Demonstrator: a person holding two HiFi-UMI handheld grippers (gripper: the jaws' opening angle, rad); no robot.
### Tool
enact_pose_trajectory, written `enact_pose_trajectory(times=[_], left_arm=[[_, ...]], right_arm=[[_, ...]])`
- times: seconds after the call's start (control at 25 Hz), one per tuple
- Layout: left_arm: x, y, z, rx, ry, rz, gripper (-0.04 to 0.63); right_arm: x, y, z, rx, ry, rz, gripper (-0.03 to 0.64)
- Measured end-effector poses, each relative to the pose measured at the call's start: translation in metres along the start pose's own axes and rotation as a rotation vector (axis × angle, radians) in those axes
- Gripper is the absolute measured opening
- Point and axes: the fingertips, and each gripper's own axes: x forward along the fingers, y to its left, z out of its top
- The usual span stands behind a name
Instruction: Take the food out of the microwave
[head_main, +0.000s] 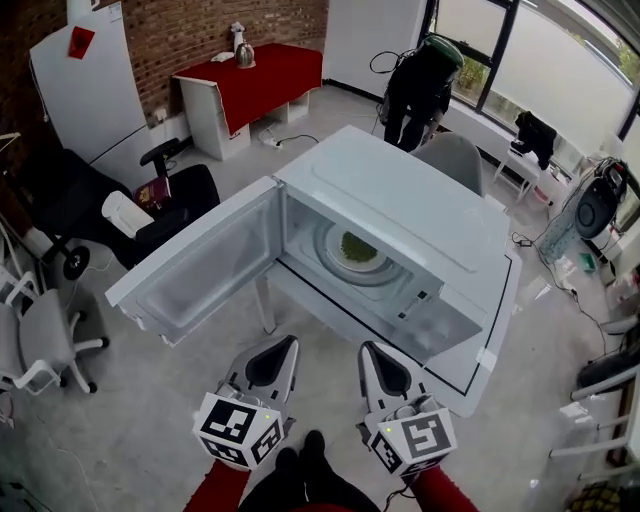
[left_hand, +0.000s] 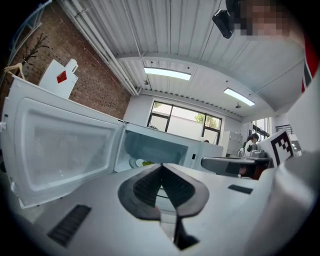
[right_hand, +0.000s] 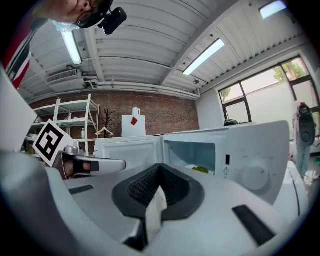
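A white microwave (head_main: 400, 210) stands on a white table with its door (head_main: 195, 262) swung wide to the left. Inside, on the turntable, sits a white plate with green food (head_main: 358, 247), also seen as the green food (left_hand: 145, 163) in the left gripper view and the green food (right_hand: 201, 169) in the right gripper view. My left gripper (head_main: 290, 343) and right gripper (head_main: 366, 349) hover side by side in front of the opening, short of it. Both have their jaws together with nothing between them.
The open door juts out over the floor at left. The table edge (head_main: 480, 395) runs under the microwave's right front. Office chairs (head_main: 45, 340) stand at left, a red-covered table (head_main: 265, 75) behind, and a fan (head_main: 598, 205) with clutter at right.
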Motion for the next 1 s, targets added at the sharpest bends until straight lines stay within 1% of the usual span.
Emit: enact_pose_trajectory(times=[0.12, 0.28, 0.44, 0.6, 0.72, 0.8, 0.88, 1.0], left_arm=[[0.030, 0.005, -0.005, 0.002, 0.015, 0.002, 0.011], [0.069, 0.017, -0.020, -0.022, 0.037, -0.006, 0.011], [0.097, 0.029, -0.035, -0.021, 0.051, -0.019, 0.015], [0.115, 0.046, -0.048, -0.001, 0.056, -0.020, 0.042], [0.128, 0.058, -0.048, 0.001, 0.051, -0.011, 0.069], [0.141, 0.066, -0.041, -0.014, 0.049, -0.013, 0.102], [0.158, 0.072, -0.033, -0.049, 0.062, -0.032, 0.125], [0.184, 0.076, -0.023, -0.114, 0.112, -0.073, 0.154]], right_arm=[[0.017, -0.014, -0.004, -0.010, 0.007, 0.002, 0.014], [0.039, -0.028, -0.016, -0.014, 0.017, -0.014, 0.014], [0.064, -0.031, -0.029, -0.029, 0.014, -0.025, 0.014], [0.084, -0.030, -0.040, -0.048, 0.004, -0.042, 0.014], [0.094, -0.032, -0.045, -0.053, -0.003, -0.055, 0.014], [0.100, -0.036, -0.044, -0.062, -0.012, -0.071, 0.014], [0.103, -0.041, -0.041, -0.065, -0.018, -0.092, 0.014], [0.105, -0.048, -0.034, -0.058, -0.025, -0.122, 0.014]])
